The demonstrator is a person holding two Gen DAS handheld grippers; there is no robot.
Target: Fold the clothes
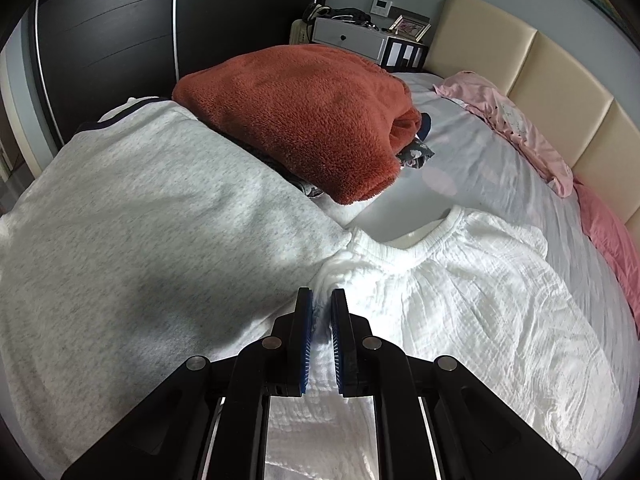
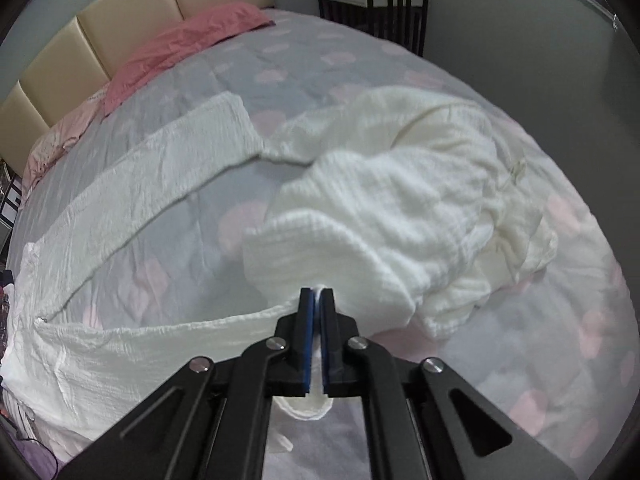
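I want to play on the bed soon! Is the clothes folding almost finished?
Not yet. The grey sweater and the orange fleece look folded. In hand now is the white crinkly garment: the left gripper and the right gripper each have their jaws closed on its cloth. It lies rumpled, one long part stretched across the bedspread.
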